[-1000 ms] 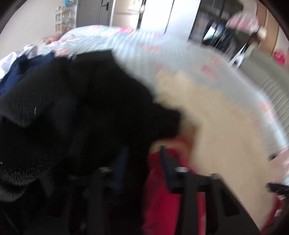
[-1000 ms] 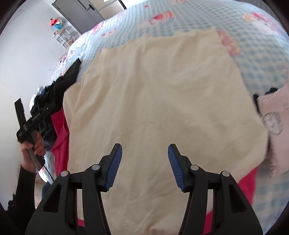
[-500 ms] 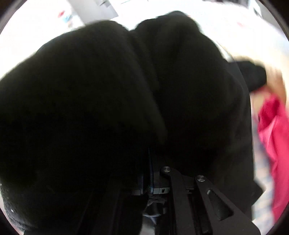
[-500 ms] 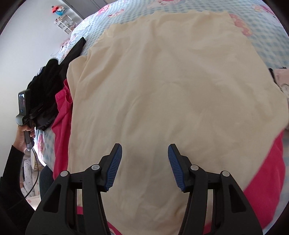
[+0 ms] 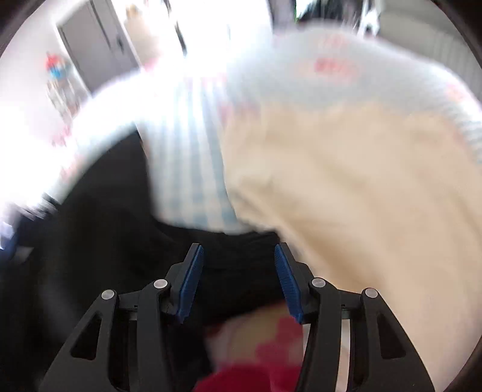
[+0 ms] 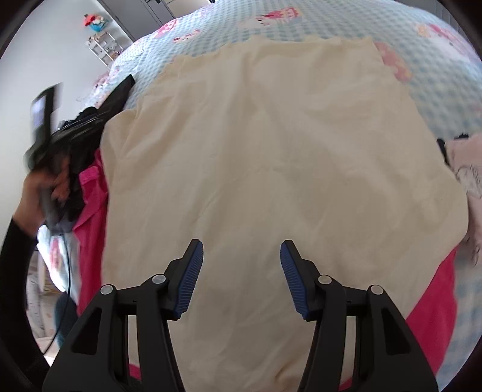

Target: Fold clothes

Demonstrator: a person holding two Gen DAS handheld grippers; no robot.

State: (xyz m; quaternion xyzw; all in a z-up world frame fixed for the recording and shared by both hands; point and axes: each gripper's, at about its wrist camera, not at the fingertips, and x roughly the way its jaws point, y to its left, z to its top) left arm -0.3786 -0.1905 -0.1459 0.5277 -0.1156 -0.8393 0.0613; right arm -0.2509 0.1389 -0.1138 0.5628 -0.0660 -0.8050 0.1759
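Note:
A large cream cloth (image 6: 271, 169) lies spread flat over the bed, with a red garment (image 6: 90, 211) under it showing at its left and right edges. My right gripper (image 6: 241, 271) hovers open above the cloth's near part, nothing between its fingers. A pile of black clothes (image 5: 105, 226) sits left of the cream cloth (image 5: 361, 196). My left gripper (image 5: 238, 277) is open over the black fabric, holding nothing; this view is blurred by motion. In the right wrist view a hand (image 6: 45, 187) holds the left gripper device beside the black pile (image 6: 87, 141).
The bed has a blue checked sheet (image 6: 301, 24) with pink cartoon prints. A pink printed garment (image 6: 467, 181) lies at the right edge. A grey wardrobe (image 5: 96, 48) and a small shelf (image 6: 102, 48) stand against the far wall. The bed's left edge drops to the floor.
My left gripper was shut in the black clothes half a second ago; it now stands open and has pulled back, swinging right. The right gripper stays open, barely shifted over the cream cloth.

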